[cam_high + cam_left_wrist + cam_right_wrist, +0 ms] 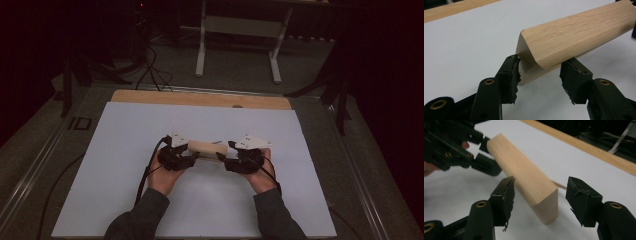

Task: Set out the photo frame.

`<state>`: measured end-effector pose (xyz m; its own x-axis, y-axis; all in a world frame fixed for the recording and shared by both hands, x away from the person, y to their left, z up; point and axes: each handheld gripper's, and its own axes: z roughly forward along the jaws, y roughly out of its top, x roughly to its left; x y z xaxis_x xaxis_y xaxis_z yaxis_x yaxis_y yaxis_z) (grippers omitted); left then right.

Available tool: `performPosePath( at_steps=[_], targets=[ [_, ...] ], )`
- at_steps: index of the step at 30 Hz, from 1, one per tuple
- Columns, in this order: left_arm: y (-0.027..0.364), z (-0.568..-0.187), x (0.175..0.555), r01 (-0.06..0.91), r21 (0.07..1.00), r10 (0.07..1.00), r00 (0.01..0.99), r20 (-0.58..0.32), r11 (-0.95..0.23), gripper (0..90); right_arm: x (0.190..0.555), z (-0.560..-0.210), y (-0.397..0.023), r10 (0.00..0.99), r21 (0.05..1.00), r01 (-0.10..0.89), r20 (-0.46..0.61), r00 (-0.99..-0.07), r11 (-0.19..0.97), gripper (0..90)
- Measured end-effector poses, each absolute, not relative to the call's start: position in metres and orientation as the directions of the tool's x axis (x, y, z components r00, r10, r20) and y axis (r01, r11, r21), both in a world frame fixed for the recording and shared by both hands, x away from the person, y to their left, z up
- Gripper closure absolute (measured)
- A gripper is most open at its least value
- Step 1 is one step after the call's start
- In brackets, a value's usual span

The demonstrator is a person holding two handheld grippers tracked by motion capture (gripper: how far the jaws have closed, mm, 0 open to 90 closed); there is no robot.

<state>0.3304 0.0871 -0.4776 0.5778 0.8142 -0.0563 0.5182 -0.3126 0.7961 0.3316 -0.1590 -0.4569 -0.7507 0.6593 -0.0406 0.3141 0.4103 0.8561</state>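
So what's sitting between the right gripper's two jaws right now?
The near end of the wooden block, seen in the right gripper view; the right gripper stands open around it.

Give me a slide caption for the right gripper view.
Right gripper open around one end of wooden block; left gripper at the other.

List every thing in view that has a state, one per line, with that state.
wooden block: lying lengthwise between the two claws, one end at each.
left claw: jaws around the block's near end; one pad touches it, the other shows a gap; whether it grips, cannot tell.
right claw: open, jaws apart on either side of the block's other end, clear gap on one side.
white sheet: flat on the table.
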Motion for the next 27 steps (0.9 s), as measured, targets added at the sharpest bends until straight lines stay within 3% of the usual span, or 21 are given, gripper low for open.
performPosePath(
  at_steps=[6, 15, 27],
  targets=[
    [0.088, -0.479, 0.331, 0.508, 0.798, 0.804, 0.593, -0.050, -0.325, 47.2, 0.336, -0.469, -0.154, 0.652, 0.827, 0.332, -0.054, -0.756, 0.453, 37.5],
    [0.090, -0.485, 0.337, 0.445, 0.809, 0.753, 0.658, -0.004, -0.385, 42.3, 0.337, -0.476, -0.149, 0.655, 0.809, 0.325, -0.095, -0.750, 0.490, 43.0],
    [0.094, -0.485, 0.339, 0.351, 0.845, 0.720, 0.692, 0.055, -0.403, 45.1, 0.338, -0.474, -0.154, 0.660, 0.816, 0.304, -0.121, -0.741, 0.492, 52.1]
  ],
)
